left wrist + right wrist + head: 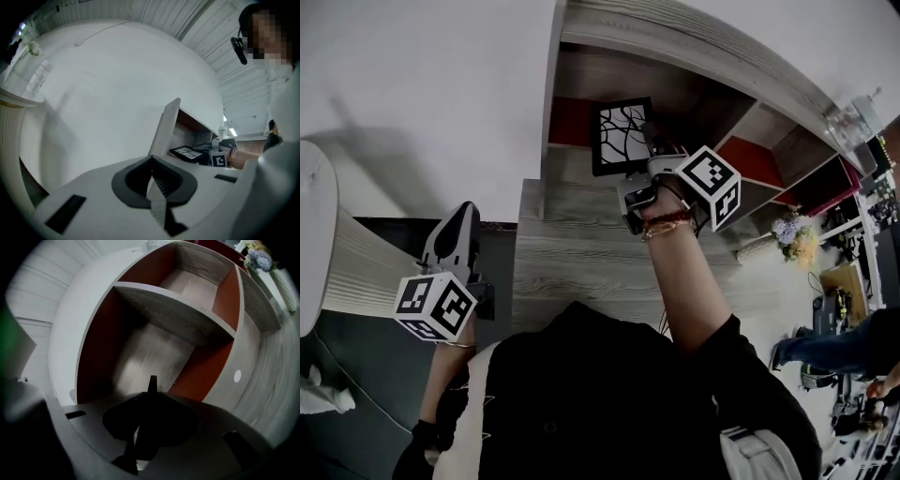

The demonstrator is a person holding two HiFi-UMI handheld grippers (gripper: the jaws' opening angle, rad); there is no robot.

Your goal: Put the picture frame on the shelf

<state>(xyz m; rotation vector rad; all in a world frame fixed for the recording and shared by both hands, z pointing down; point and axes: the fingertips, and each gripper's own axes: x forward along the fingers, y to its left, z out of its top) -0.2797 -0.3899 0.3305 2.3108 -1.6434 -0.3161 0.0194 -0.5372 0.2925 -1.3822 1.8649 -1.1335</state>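
The picture frame (621,134), black with a white branch drawing, stands upright at the mouth of a shelf (675,42) compartment with a red back wall. My right gripper (649,142) is shut on the frame's right edge. In the right gripper view the frame (152,383) shows only as a thin dark edge between the jaws, pointing into the wood-floored compartment (154,352). My left gripper (461,217) hangs low at the left, away from the shelf, shut with nothing in it. Its view shows the frame (186,152) from the side, inside the shelf (165,125).
A white wall runs left of the shelf. A round ribbed white stand (337,262) is beside my left gripper. A clear bottle (853,117) stands on the shelf top, flowers (795,239) lie further right, and another person (839,349) stands at the far right.
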